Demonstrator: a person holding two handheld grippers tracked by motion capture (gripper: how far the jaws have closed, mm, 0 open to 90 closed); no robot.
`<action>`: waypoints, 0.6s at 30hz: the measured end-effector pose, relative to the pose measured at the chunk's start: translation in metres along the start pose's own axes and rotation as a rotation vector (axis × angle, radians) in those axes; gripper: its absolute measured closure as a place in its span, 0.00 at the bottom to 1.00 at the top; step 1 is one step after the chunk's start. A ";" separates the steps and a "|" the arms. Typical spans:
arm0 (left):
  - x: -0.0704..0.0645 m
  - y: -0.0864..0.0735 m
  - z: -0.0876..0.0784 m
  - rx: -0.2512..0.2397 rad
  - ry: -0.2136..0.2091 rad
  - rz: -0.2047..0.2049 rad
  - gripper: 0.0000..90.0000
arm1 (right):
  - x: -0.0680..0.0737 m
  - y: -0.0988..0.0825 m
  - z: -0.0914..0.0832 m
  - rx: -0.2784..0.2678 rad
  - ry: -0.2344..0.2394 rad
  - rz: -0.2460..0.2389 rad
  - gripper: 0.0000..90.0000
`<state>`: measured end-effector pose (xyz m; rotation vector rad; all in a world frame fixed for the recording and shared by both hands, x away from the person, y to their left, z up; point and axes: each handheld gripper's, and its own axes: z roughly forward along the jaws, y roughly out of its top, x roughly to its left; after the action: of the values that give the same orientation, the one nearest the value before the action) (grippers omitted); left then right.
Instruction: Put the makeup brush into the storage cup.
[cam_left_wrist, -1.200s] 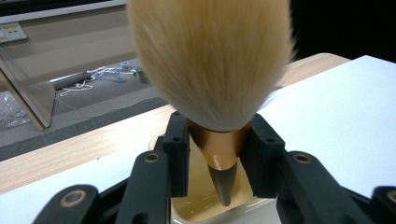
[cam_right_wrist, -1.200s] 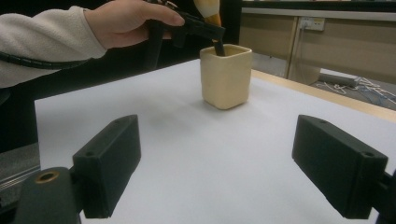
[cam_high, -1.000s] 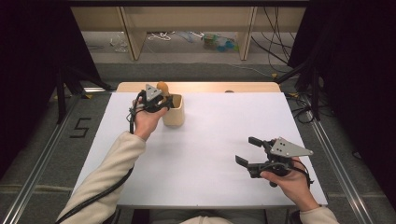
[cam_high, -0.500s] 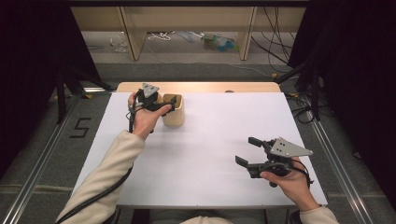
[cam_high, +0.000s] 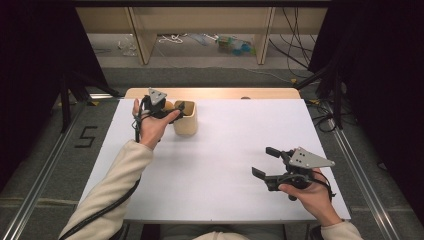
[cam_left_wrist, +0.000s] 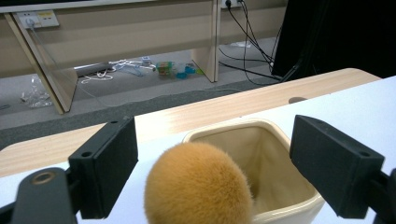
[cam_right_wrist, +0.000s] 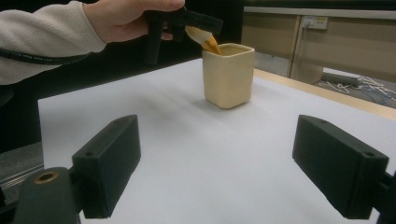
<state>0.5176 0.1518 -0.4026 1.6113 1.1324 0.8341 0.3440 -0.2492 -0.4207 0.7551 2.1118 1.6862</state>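
Note:
A cream square cup (cam_high: 186, 122) stands at the far left of the white table (cam_high: 225, 145). A brush with a fluffy orange-brown head (cam_left_wrist: 198, 186) leans out of the cup (cam_left_wrist: 275, 205), its lower end inside. My left gripper (cam_high: 174, 108) hovers at the cup's rim. Its jaws have just been opening and now stand open on either side of the fluffy head, with gaps at both pads. In the right gripper view the left gripper (cam_right_wrist: 187, 21) hangs above the cup (cam_right_wrist: 228, 77) and brush (cam_right_wrist: 206, 41). My right gripper (cam_high: 264, 161) rests open and holds nothing near the front right.
A wooden strip (cam_high: 215, 93) runs along the table's far edge. Beyond it are wooden furniture legs, cables (cam_high: 295, 47) and litter on the floor. Dark curtains flank both sides. White tabletop stretches between the cup and the right gripper (cam_right_wrist: 217, 168).
The left gripper's jaws have opened and let go of the brush, which now leans in the cup. Neither hand has shifted.

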 end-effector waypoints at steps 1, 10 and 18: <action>0.000 0.000 -0.001 -0.002 -0.001 -0.001 0.15 | 0.000 0.000 0.000 0.006 -0.003 0.000 0.18; 0.003 0.001 -0.009 -0.039 -0.026 -0.009 0.13 | -0.001 0.000 0.002 -0.025 -0.008 -0.022 0.18; 0.002 -0.001 -0.023 -0.068 -0.068 0.011 0.11 | -0.001 0.000 0.002 -0.025 -0.008 -0.022 0.18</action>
<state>0.4978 0.1613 -0.3963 1.5793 1.0377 0.8105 0.3460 -0.2484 -0.4217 0.7282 2.0816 1.6924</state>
